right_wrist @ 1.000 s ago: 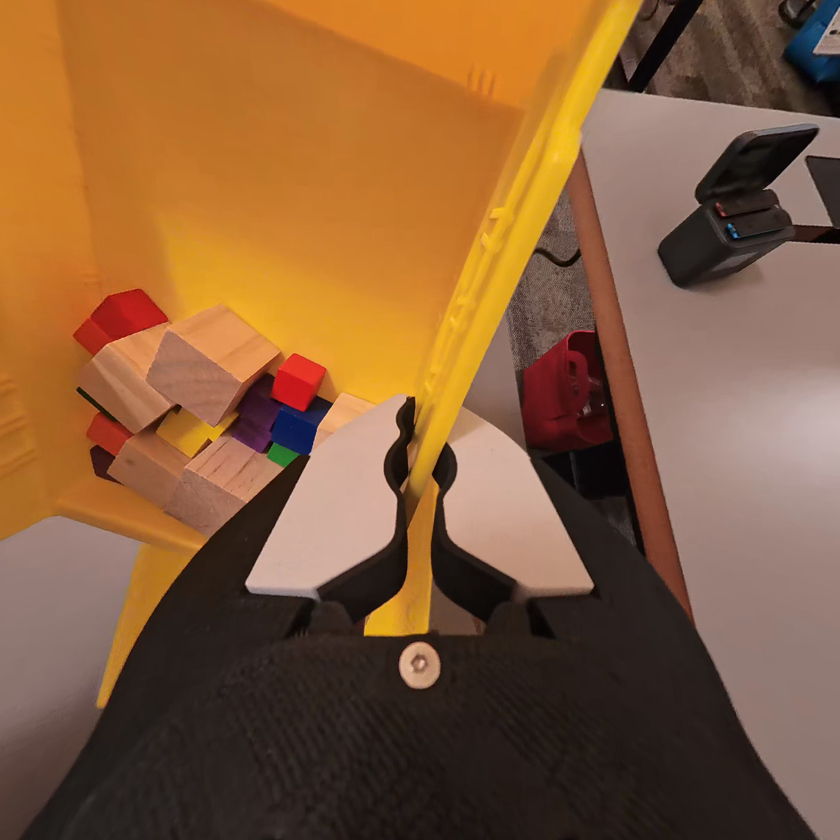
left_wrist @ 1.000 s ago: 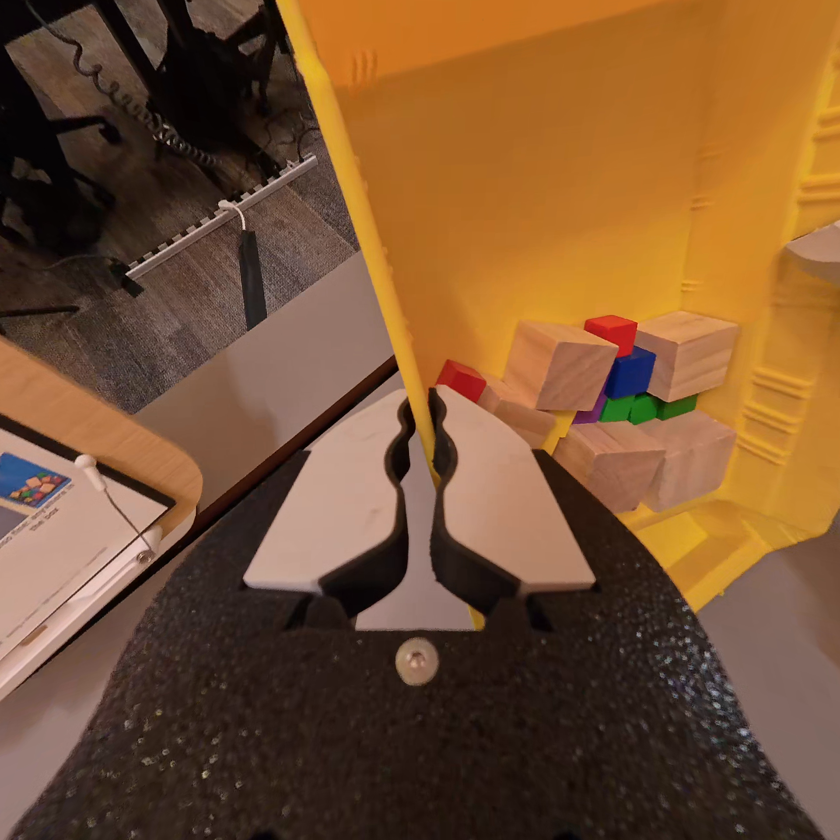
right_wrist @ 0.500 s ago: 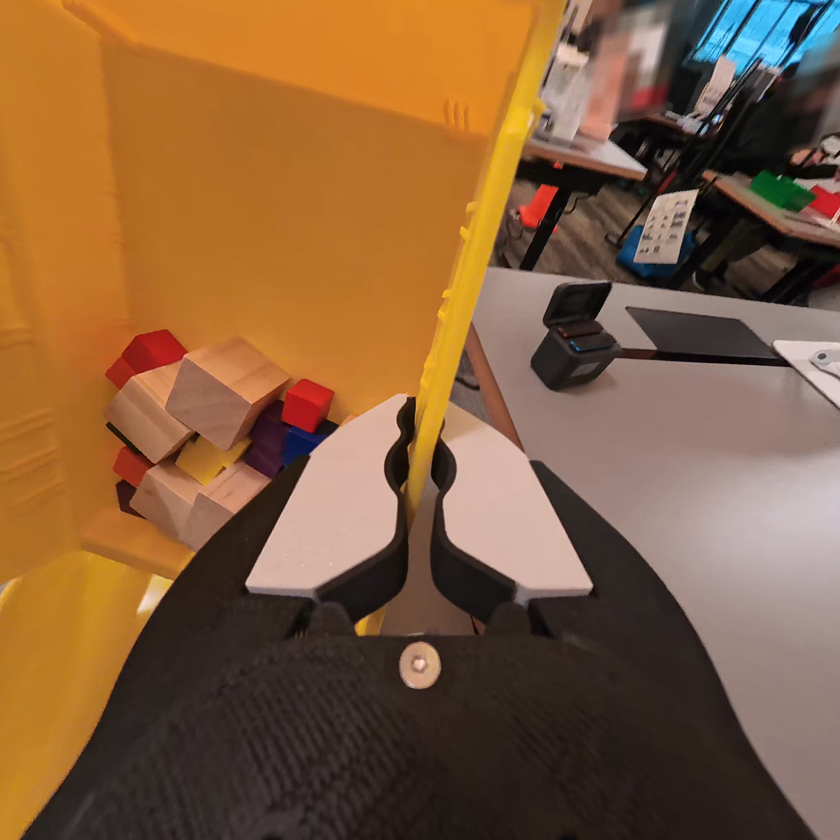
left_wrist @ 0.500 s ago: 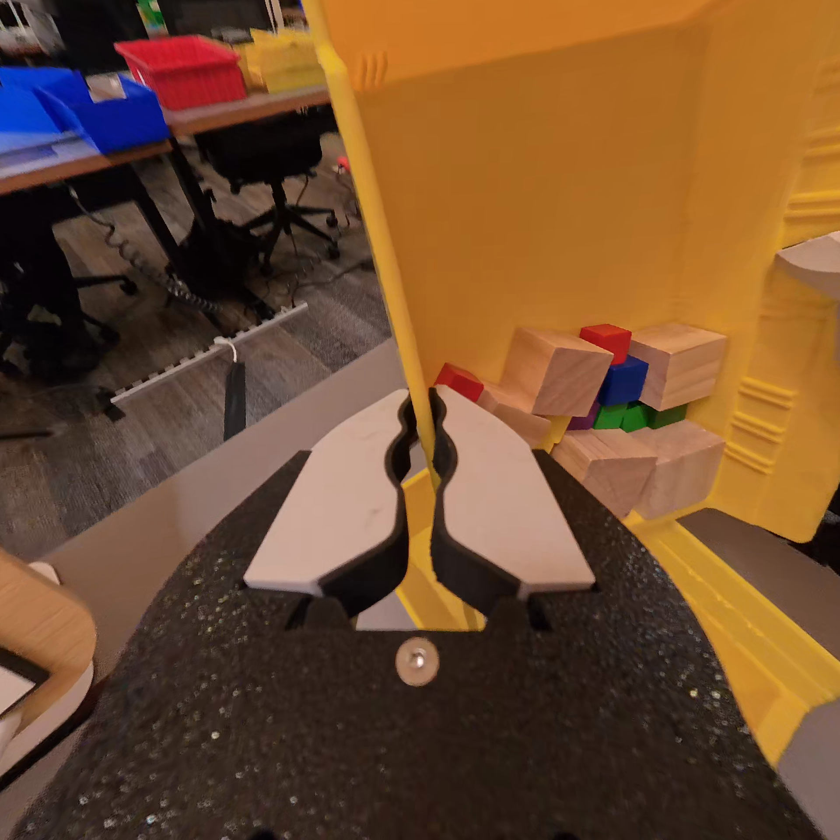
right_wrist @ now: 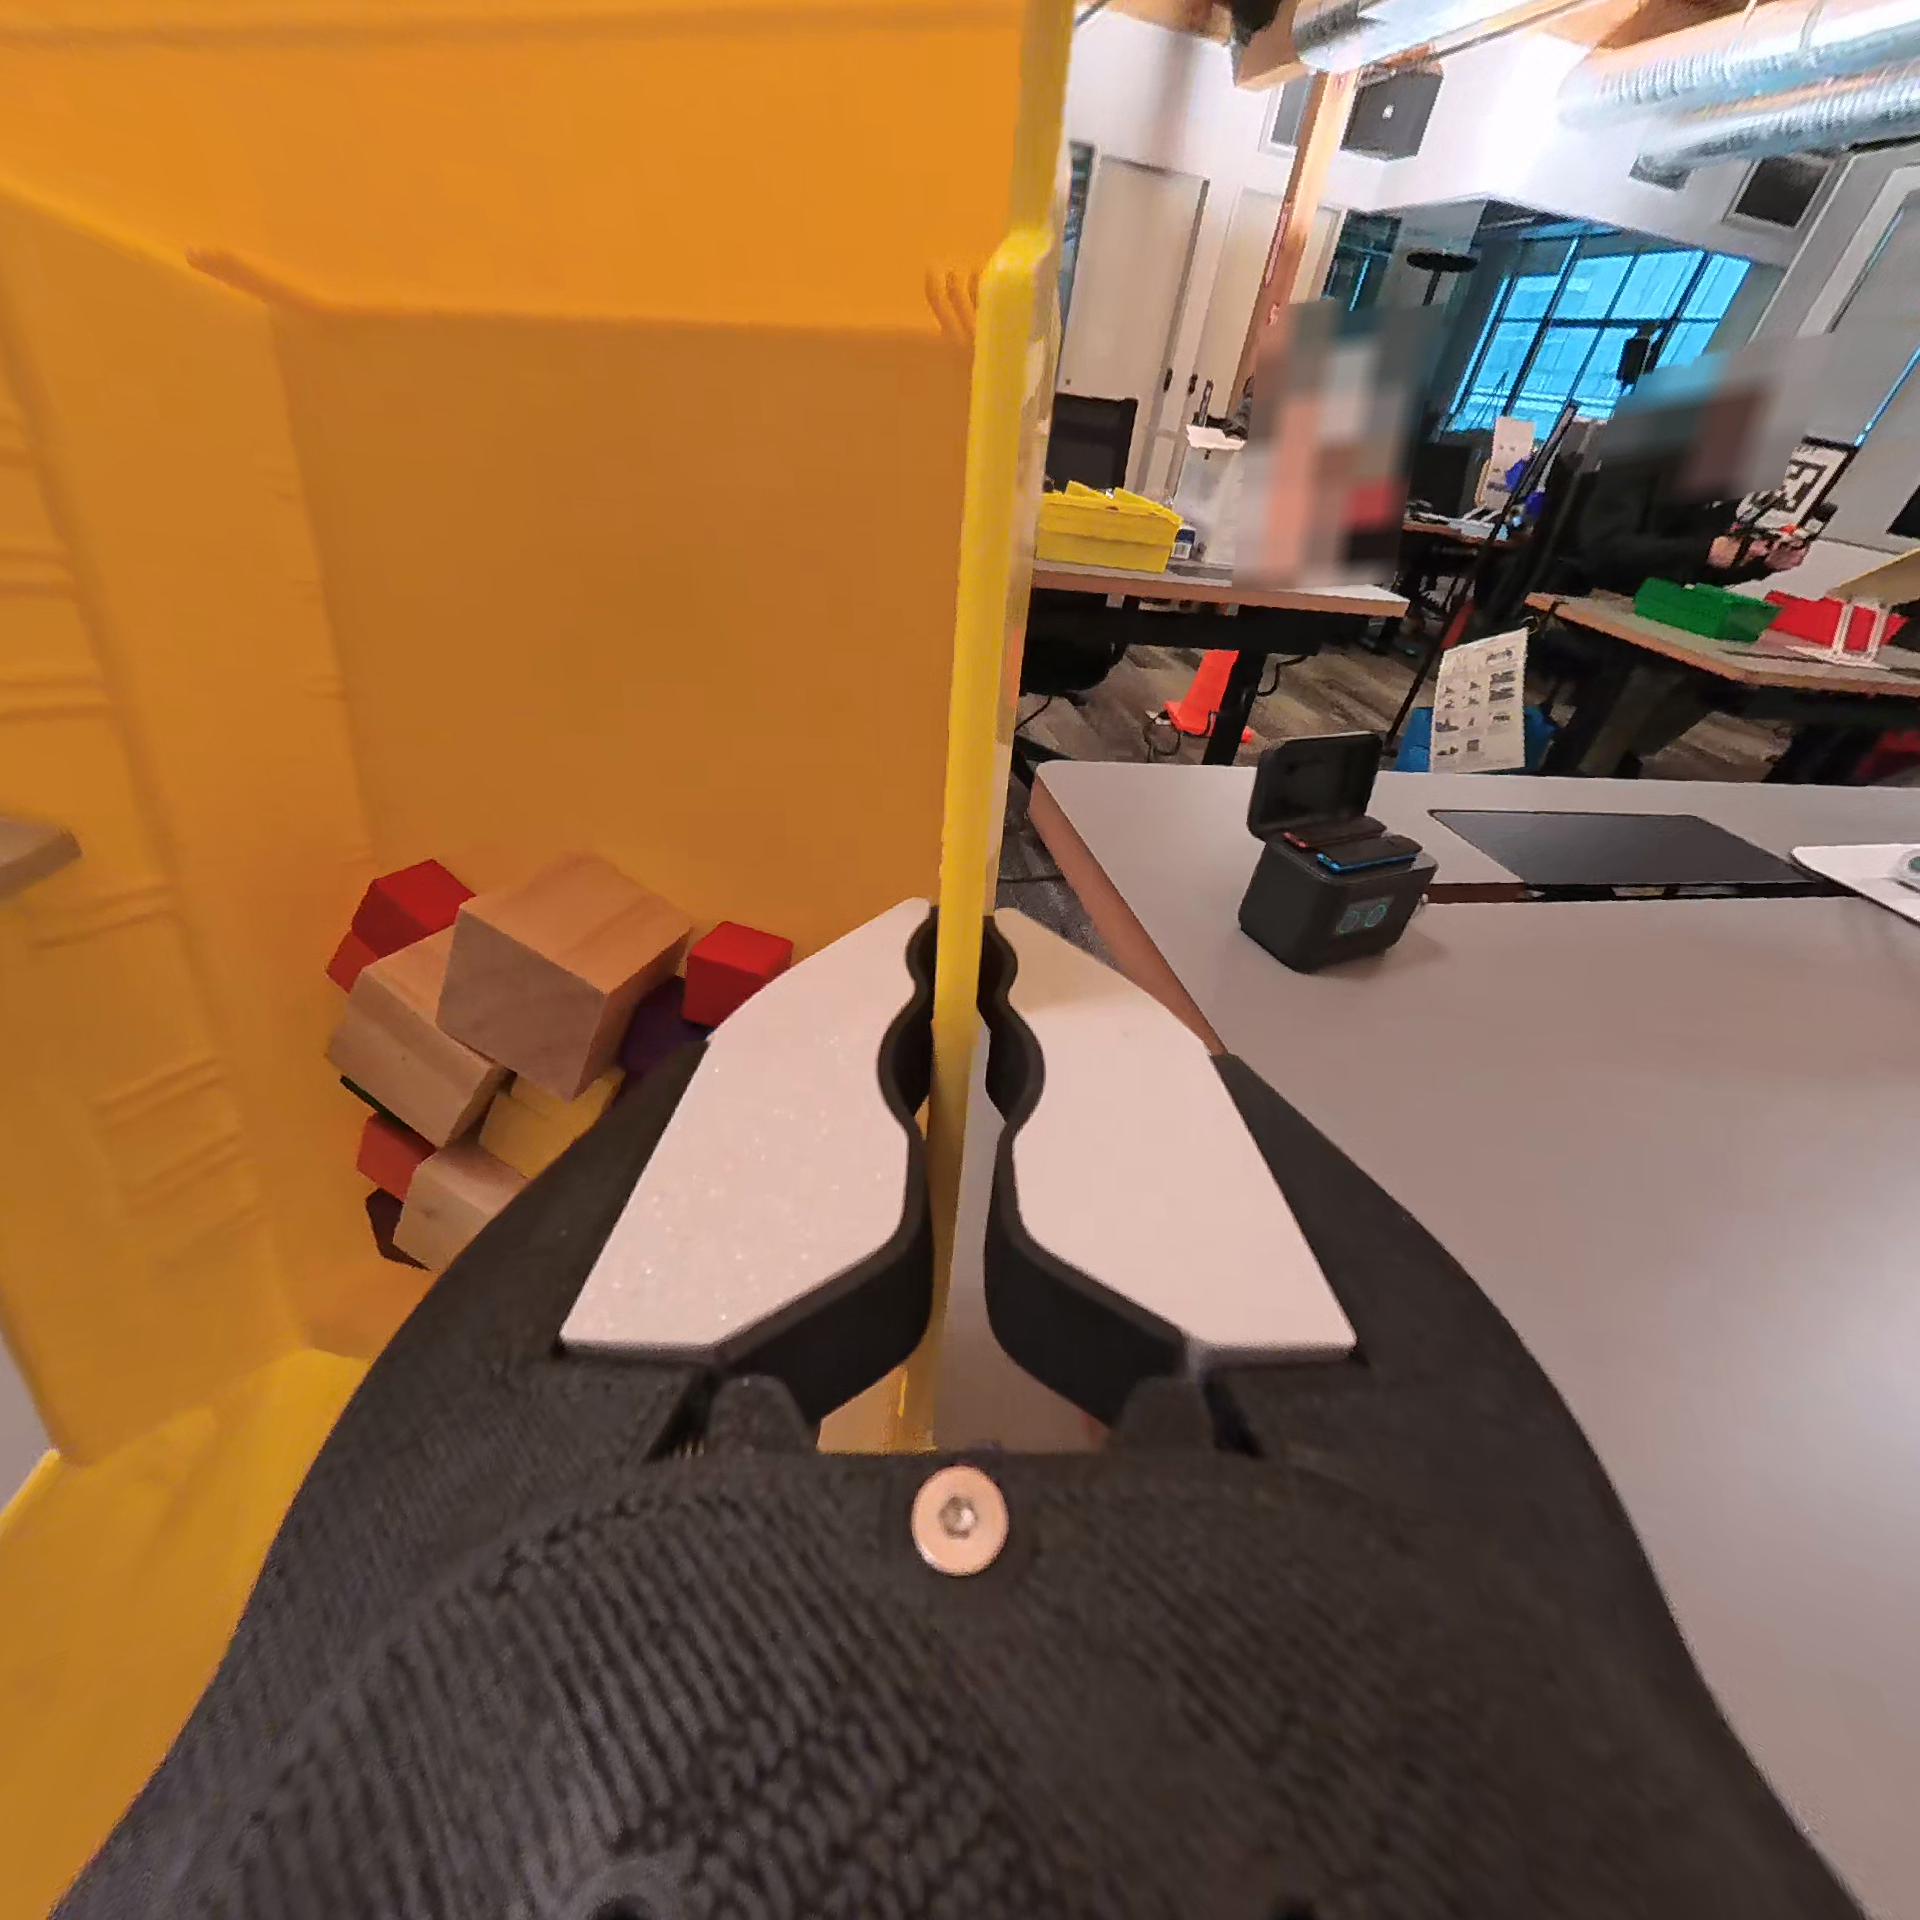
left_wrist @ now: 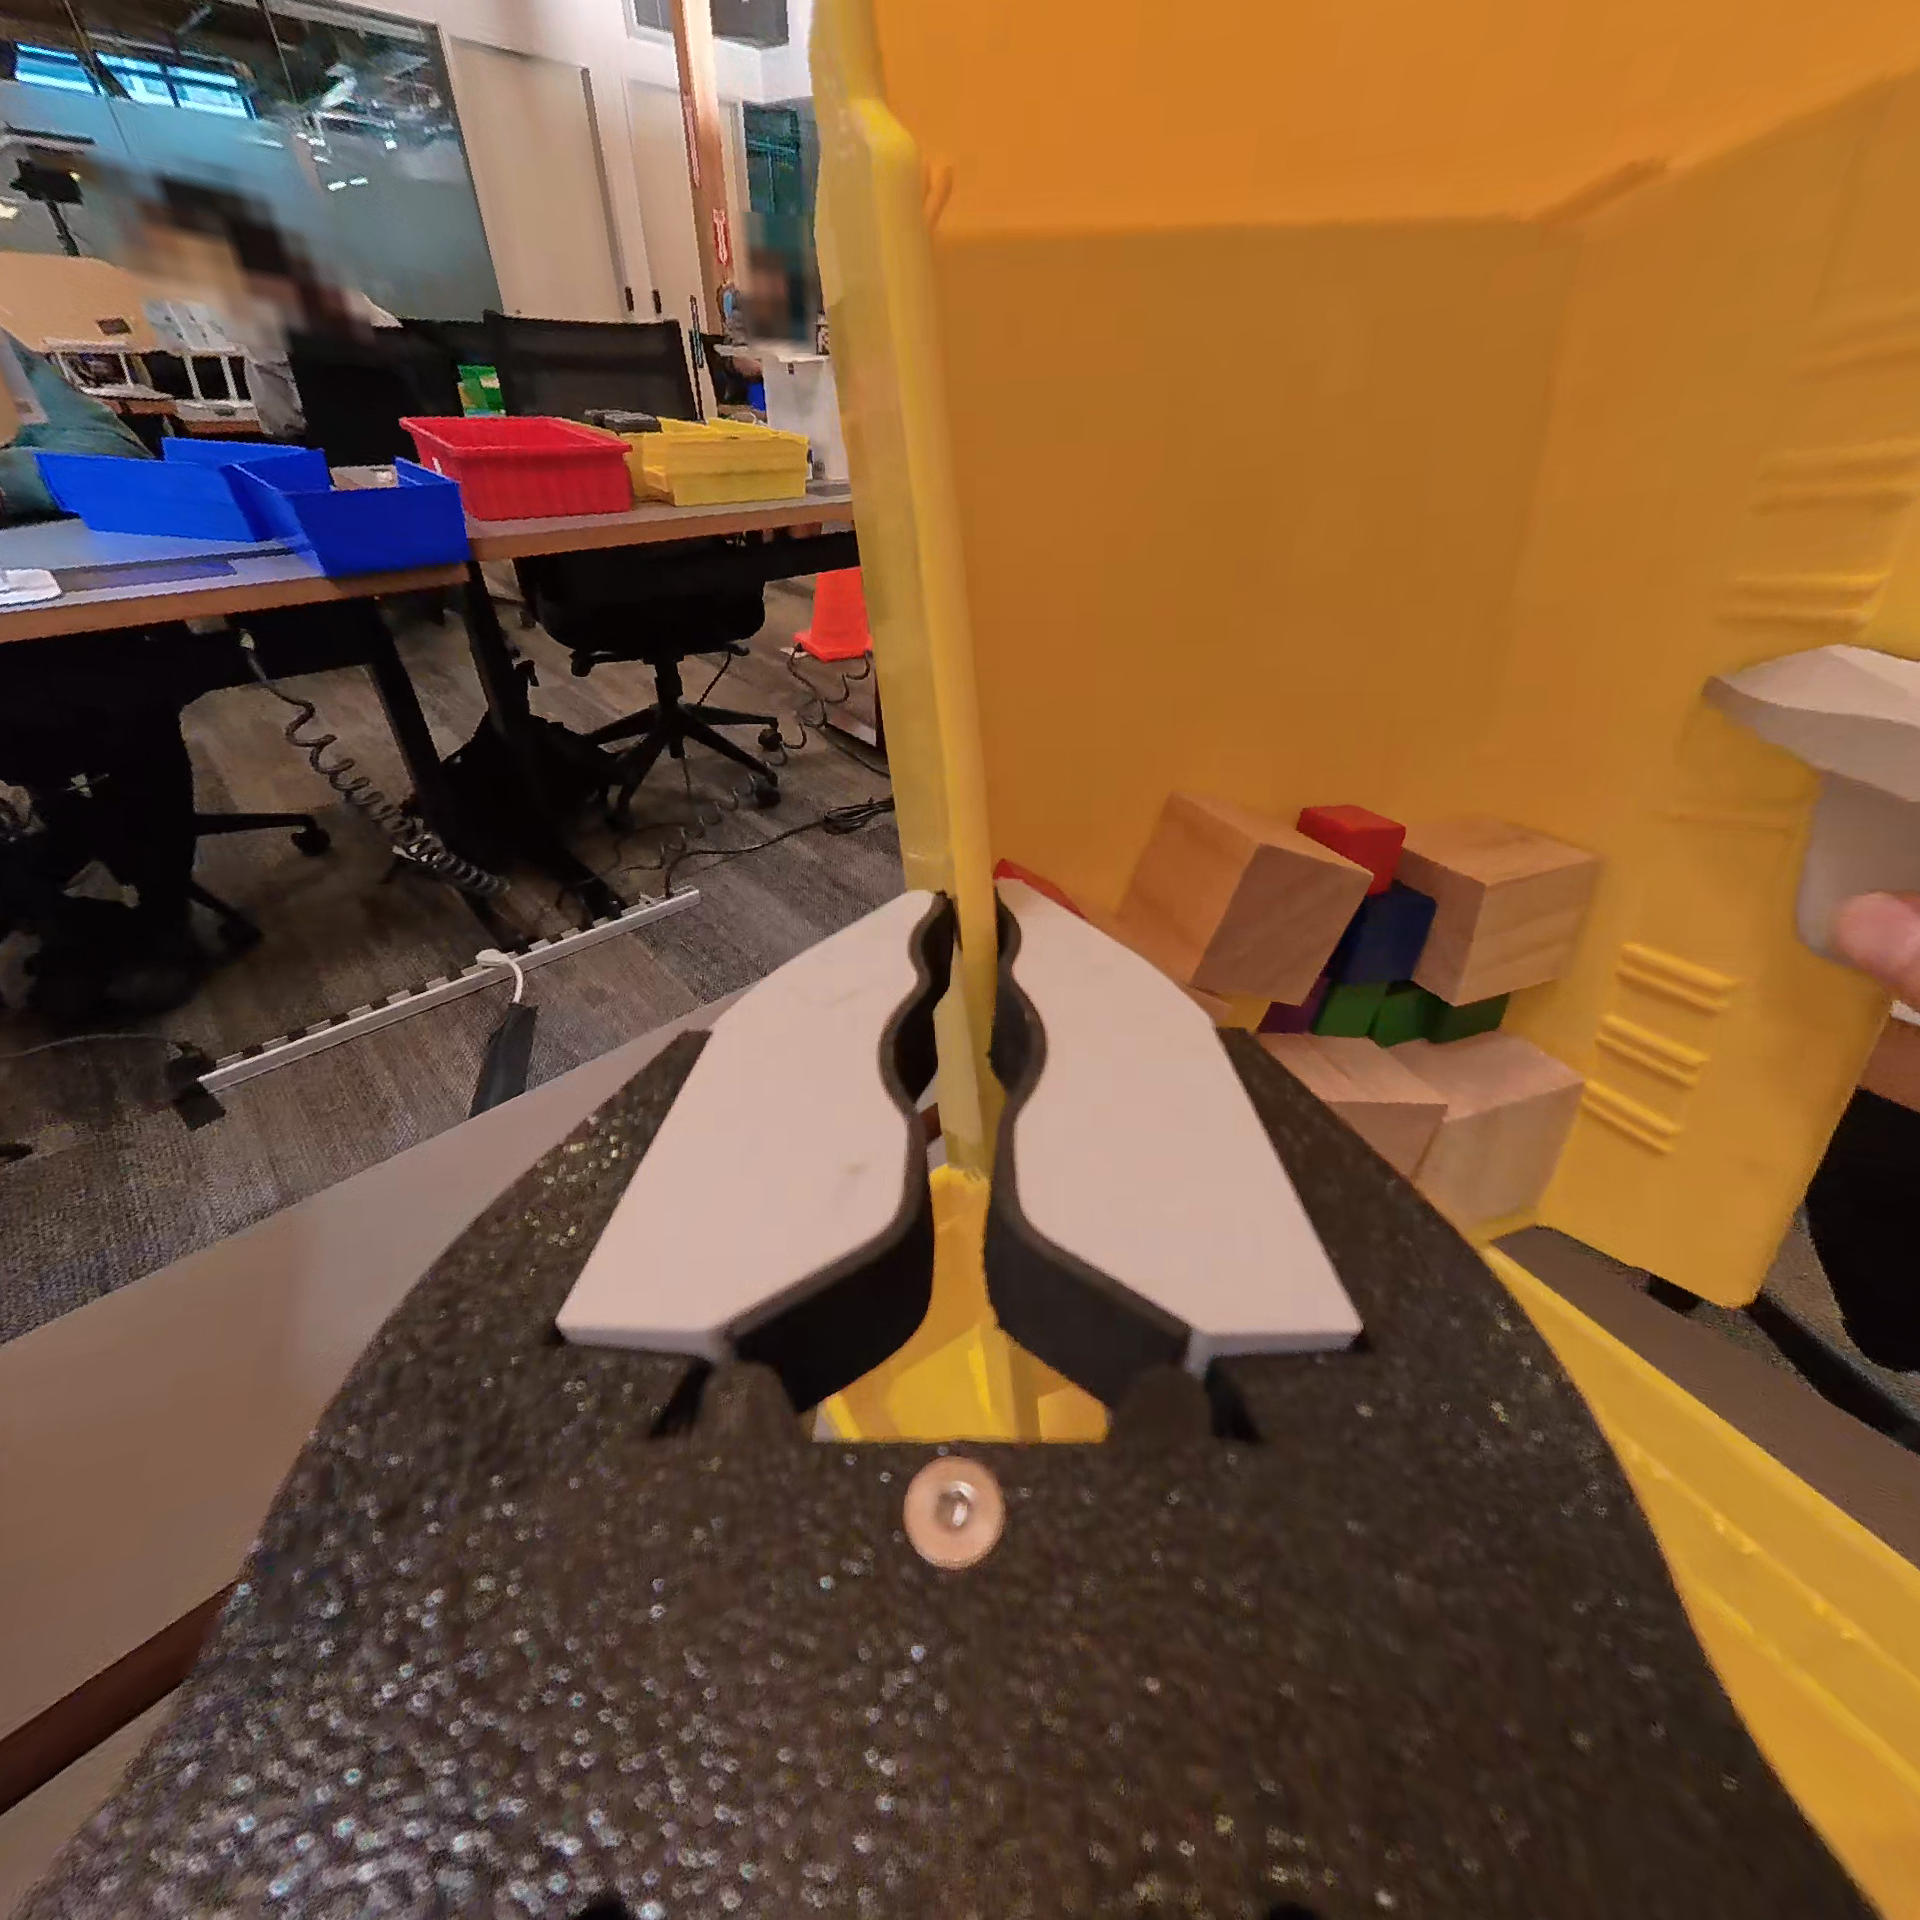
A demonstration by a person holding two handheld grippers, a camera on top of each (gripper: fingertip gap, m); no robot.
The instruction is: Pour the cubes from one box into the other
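A yellow box (left_wrist: 1247, 520) is held tipped up steeply between my two grippers. My left gripper (left_wrist: 971, 914) is shut on its left wall. My right gripper (right_wrist: 961, 920) is shut on its right wall (right_wrist: 977, 623); one of its fingers (left_wrist: 1849, 748) shows at the right edge of the left wrist view. Wooden and small coloured cubes (left_wrist: 1247, 914) lie piled in the box's low corner, also seen in the right wrist view (right_wrist: 561, 966). A second yellow box (left_wrist: 1714, 1538) lies below the held one; it also shows in the right wrist view (right_wrist: 125, 1558).
The grey table (right_wrist: 1558, 1143) carries a black open case (right_wrist: 1335, 894) and a black mat (right_wrist: 1610, 847) to the right. Its left edge (left_wrist: 260, 1403) drops to the floor. Far tables hold blue, red (left_wrist: 520, 478) and yellow bins.
Both grippers have swung upward with the box, so the views now look out across the room instead of down. The cubes stay piled in the same corner.
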